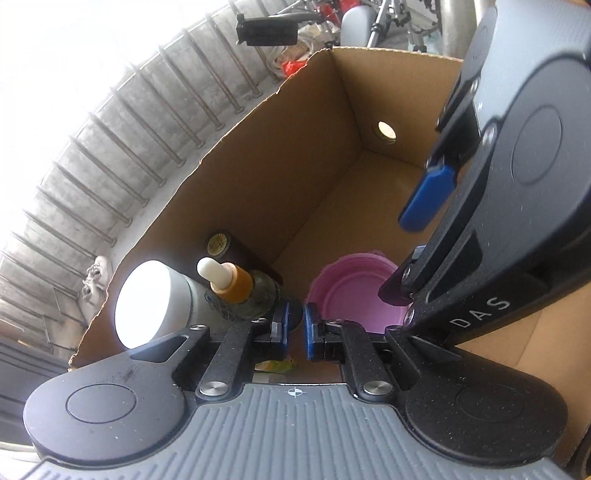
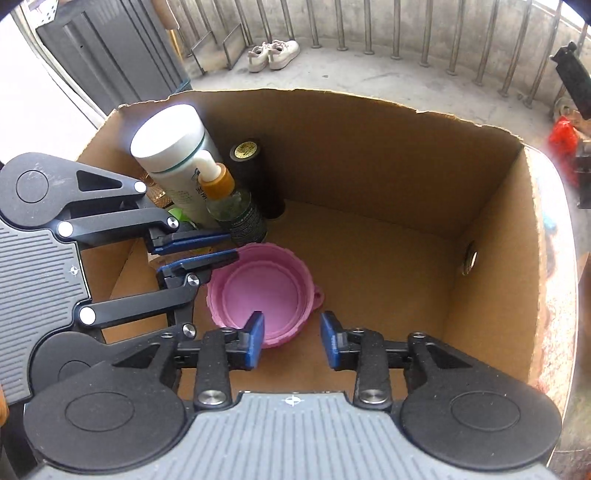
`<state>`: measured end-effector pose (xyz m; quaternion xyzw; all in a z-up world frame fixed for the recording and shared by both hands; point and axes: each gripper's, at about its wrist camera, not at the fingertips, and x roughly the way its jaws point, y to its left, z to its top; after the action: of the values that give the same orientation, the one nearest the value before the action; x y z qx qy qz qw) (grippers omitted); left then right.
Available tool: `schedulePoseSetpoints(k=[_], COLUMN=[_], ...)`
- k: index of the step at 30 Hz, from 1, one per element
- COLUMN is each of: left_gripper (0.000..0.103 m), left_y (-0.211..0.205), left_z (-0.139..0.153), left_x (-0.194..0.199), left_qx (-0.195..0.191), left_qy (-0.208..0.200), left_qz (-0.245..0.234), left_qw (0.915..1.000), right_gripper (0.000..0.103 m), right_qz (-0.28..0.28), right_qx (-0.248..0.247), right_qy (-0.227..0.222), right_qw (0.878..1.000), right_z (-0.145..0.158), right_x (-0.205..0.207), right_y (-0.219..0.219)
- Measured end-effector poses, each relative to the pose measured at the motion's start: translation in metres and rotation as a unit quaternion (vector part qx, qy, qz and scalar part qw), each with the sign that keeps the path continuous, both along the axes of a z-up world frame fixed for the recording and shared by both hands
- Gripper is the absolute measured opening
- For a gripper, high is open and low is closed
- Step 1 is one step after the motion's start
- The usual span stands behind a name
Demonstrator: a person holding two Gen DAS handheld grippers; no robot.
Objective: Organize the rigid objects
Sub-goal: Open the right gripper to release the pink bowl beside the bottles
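A cardboard box holds a pink collapsible bowl on its floor. In the box's corner stand a white bottle, a dropper bottle with an amber collar and a dark cylinder. My right gripper is open and empty, just above the bowl's near rim. My left gripper reaches in from the left, its jaws nearly closed with a narrow gap, empty, beside the dropper bottle. In the left wrist view the left gripper sits between the dropper bottle and the bowl.
The box's right half has bare floor and a round hole in the right wall. The box stands on a concrete balcony with metal railings. White shoes lie by the railing. Bicycles stand beyond the box.
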<state>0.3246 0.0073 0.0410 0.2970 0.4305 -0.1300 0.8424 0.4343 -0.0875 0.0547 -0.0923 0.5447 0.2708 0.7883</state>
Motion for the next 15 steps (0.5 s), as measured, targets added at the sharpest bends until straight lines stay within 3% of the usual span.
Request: schedulePoseSetpoints(k=[3, 7, 9, 12, 15], left_gripper=[0.009, 0.010, 0.010, 0.011, 0.011], left_y=[0.003, 0.009, 0.016, 0.030, 0.039], left_z=[0.005, 0.020, 0.030, 0.042, 0.048], left_x=[-0.006, -0.022, -0.032, -0.047, -0.057], left_qx=[-0.007, -0.020, -0.041, -0.087, -0.102], left_qy=[-0.008, -0.025, -0.037, -0.046, -0.048], left_qz=[0.000, -0.009, -0.008, -0.003, -0.005], left_qw=[0.9999, 0.9994, 0.9984, 0.9951, 0.9936], right_gripper=[0.054, 0.046, 0.041, 0.034, 0.033], right_qz=[0.007, 0.025, 0.042, 0.046, 0.057], right_qx=[-0.008, -0.029, -0.068, -0.053, -0.064], right_qy=[0.008, 0.027, 0.034, 0.071, 0.063], right_qw=[1.000, 0.999, 0.996, 0.995, 0.994], right_z=[0.003, -0.003, -0.014, -0.024, -0.026], right_x=[0.002, 0.015, 0.016, 0.015, 0.010], right_y=[0.003, 0.011, 0.020, 0.027, 0.037])
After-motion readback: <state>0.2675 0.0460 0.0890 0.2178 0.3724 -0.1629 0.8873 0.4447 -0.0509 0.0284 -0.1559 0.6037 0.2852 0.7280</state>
